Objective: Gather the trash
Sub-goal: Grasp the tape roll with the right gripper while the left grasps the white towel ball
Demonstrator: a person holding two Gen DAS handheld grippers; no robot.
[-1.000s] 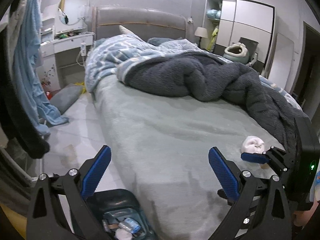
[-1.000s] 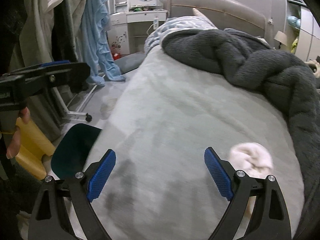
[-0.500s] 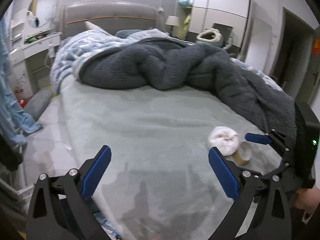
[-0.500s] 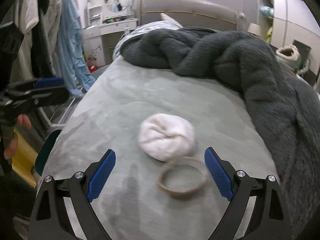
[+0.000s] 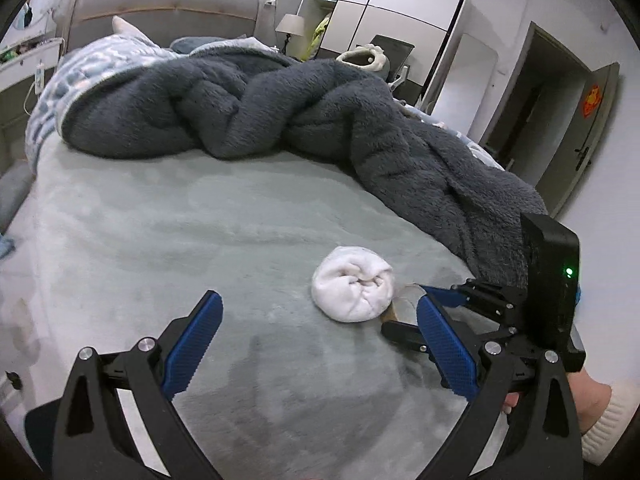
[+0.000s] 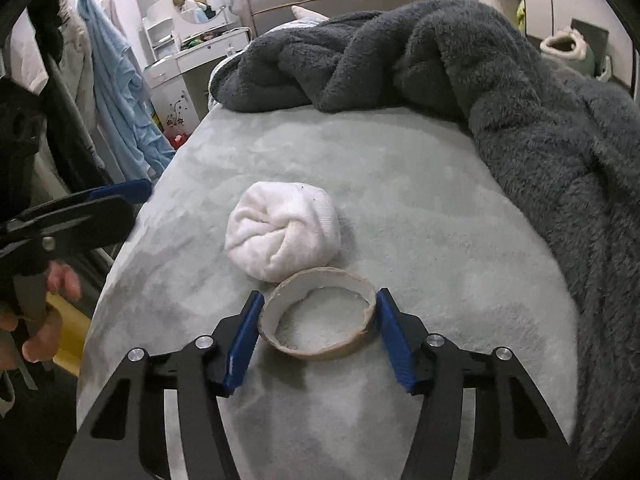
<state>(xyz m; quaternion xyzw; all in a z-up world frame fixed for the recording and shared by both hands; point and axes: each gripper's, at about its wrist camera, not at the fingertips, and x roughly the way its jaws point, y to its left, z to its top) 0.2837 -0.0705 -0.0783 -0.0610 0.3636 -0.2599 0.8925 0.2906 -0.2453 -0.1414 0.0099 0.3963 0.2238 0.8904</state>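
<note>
While the right tongs [image 6: 318, 338] have just been closing, this is how things lie:

Right tongs: blue pads stand against both outer sides of the shallow grey-brown cardboard ring [image 6: 318, 320], which lies flat on the bed; whether they press yet is hard to say.
Left tongs [image 5: 316, 344]: wide apart, nothing between them, hovering over the pale green plush bedspread [image 5: 160, 240].
Beside the ring: a white rolled-up sock ball [image 6: 282, 232] touches its far rim.
Further out: a dark grey fleece blanket [image 6: 520, 100] is heaped along the right and far side.
Risk: the thin ring may buckle or pop out if squeezed hard; a lift may drag the sock along.
Hidden: no trash bin shows now; in the left view the ring sits mostly behind the sock and pad.
</note>
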